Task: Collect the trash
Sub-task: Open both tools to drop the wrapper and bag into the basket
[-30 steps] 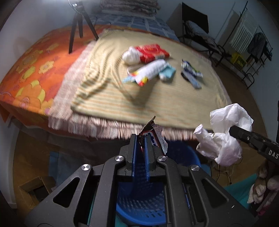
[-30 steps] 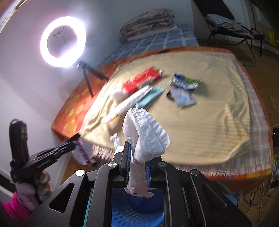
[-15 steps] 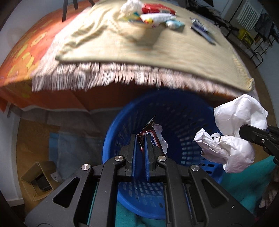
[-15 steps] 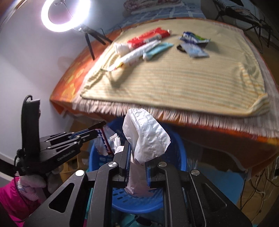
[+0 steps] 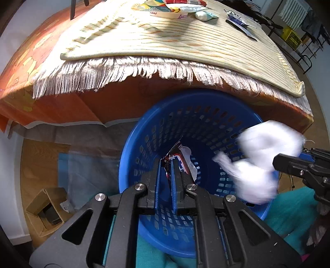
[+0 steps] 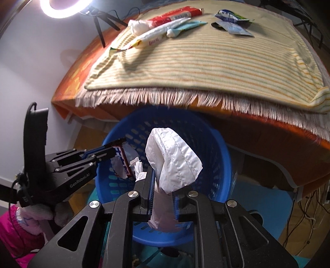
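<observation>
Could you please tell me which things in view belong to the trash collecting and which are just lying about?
Part of the job:
left gripper holding wrapper
right gripper holding white bag
blue basket
wrappers on the bed

Just lying about:
striped blanket
ring light
cardboard box

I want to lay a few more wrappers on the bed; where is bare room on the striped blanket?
The striped blanket is bare across its near half, between the fringe and the wrappers. It is crowded along the far side: the red packet, white tube and blue-green wrappers.
</observation>
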Available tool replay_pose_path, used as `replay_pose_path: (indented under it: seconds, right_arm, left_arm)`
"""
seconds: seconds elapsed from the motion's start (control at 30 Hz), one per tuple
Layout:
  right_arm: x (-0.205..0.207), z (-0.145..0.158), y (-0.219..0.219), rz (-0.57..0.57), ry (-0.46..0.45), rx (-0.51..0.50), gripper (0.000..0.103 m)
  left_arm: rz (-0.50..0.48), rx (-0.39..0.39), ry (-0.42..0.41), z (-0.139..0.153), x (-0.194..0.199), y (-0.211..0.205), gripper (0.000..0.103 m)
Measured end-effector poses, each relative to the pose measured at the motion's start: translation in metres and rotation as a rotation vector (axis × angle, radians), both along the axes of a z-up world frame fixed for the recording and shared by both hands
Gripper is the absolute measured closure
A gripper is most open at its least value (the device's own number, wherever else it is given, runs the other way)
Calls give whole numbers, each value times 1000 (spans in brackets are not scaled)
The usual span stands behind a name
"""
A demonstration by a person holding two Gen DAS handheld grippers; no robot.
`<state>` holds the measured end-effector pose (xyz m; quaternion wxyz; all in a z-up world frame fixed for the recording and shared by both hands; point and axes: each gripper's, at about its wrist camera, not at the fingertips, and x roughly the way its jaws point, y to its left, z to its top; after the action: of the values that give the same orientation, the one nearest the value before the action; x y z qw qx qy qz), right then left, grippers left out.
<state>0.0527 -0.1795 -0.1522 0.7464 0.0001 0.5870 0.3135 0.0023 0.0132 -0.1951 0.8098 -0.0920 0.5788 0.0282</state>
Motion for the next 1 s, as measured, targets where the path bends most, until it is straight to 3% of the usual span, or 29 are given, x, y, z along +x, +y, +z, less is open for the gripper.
replay_pose_path:
  seconds: [0.1, 0.17, 0.2, 0.23, 0.3, 0.4, 0.53, 0.73, 1.0]
  right_arm:
    - [1, -4, 0, -6, 20, -8, 84]
    - [2, -8, 1, -8, 36, -18, 67]
    - [2, -8, 1, -9, 36, -16, 53]
    - [1, -7, 0, -12, 32, -11, 50]
    - [0, -7, 0, -9, 30, -9, 50]
    - [0, -5, 1, -10, 19, -14, 50]
    - [1, -2, 0, -15, 4, -21, 50]
    - [3, 3, -4, -34, -23, -41, 37]
    - [9, 12, -6, -47, -60, -69, 36]
  left_arm:
    - [-1, 3, 2, -1, 1, -3, 95]
    - [1, 8, 5, -1, 1, -4, 93]
    - [3, 8, 8, -2, 1, -4, 86]
    - [3, 7, 7, -2, 1, -4, 76]
    - [3, 13, 0, 0, 0, -4, 69]
    - [0, 16, -2, 2, 0, -5, 66]
    - [6, 20, -22, 9, 1, -2, 47]
    - [15, 19, -39, 17, 4, 1, 46]
    - [21, 19, -66, 27, 6, 5, 46]
